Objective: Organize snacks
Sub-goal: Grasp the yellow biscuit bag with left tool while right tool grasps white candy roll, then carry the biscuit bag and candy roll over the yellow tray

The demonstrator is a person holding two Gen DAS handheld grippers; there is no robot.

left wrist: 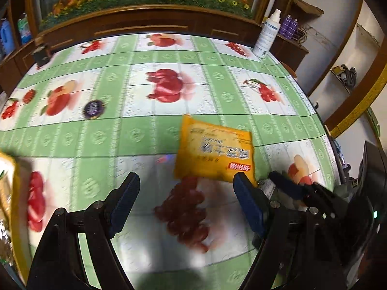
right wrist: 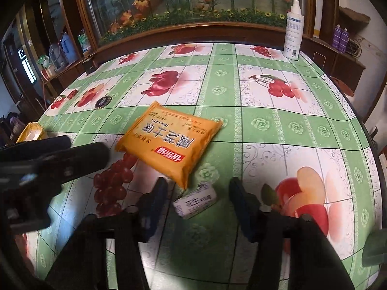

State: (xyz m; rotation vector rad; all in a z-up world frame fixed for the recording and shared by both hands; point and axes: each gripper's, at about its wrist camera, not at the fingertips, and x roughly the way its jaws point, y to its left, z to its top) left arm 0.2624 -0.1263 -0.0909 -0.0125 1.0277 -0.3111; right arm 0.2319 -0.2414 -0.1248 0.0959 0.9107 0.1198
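An orange snack packet (left wrist: 215,152) lies flat on the fruit-print tablecloth; it also shows in the right wrist view (right wrist: 169,142). My left gripper (left wrist: 186,181) is open and empty, just short of the packet's near edge. My right gripper (right wrist: 198,186) is open, its fingers either side of a small white snack packet (right wrist: 196,201) lying on the table just in front of the orange one. A small round dark purple snack (left wrist: 93,108) lies far left on the table, also in the right wrist view (right wrist: 103,102). Another yellow packet (left wrist: 8,193) sits at the left edge.
A white spray bottle (right wrist: 293,31) stands at the table's far right corner. A small dark box (left wrist: 41,53) sits at the far left corner. A wooden cabinet with an aquarium runs behind the table (right wrist: 266,125). My left gripper shows in the right wrist view (right wrist: 48,164).
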